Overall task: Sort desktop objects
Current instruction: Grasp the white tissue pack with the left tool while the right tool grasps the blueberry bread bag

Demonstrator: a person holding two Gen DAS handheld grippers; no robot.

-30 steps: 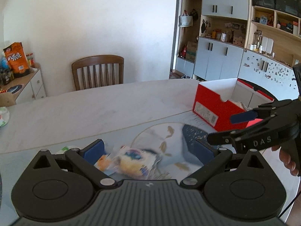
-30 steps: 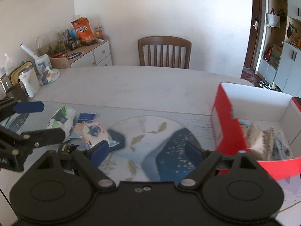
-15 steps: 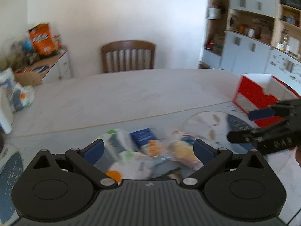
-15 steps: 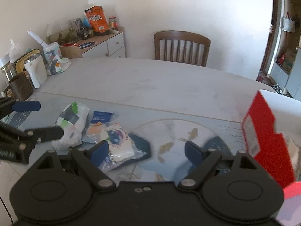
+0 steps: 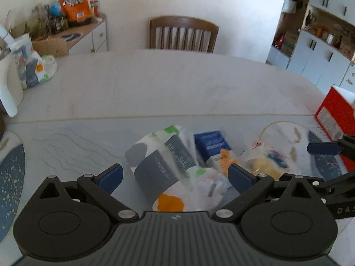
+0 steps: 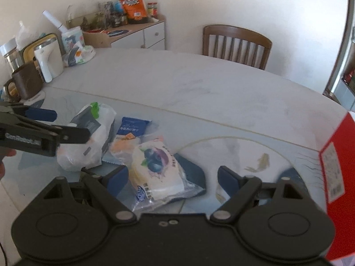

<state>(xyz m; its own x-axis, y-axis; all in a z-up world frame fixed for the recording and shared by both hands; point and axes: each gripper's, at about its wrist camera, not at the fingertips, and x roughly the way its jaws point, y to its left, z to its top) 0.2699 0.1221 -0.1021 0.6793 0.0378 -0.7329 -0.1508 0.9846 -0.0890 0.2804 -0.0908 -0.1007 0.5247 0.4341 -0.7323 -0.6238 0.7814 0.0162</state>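
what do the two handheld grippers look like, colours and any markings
Both are matte black plastic with linkage arms, silver pivot pins and blue finger pads. The left gripper has a ribbed top; its side carries blurred white lettering. The right gripper shows white letters "DAS" on its side.

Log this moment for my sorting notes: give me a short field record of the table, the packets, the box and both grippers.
table: pale top, patterned mat at near edge
packets: tissue pack, blue packet, blueberry bun, clustered on the mat
box: red box, right of the packets
left gripper: open, over the tissue pack, holding nothing
right gripper: open, over the blueberry bun, holding nothing
far edge: chair
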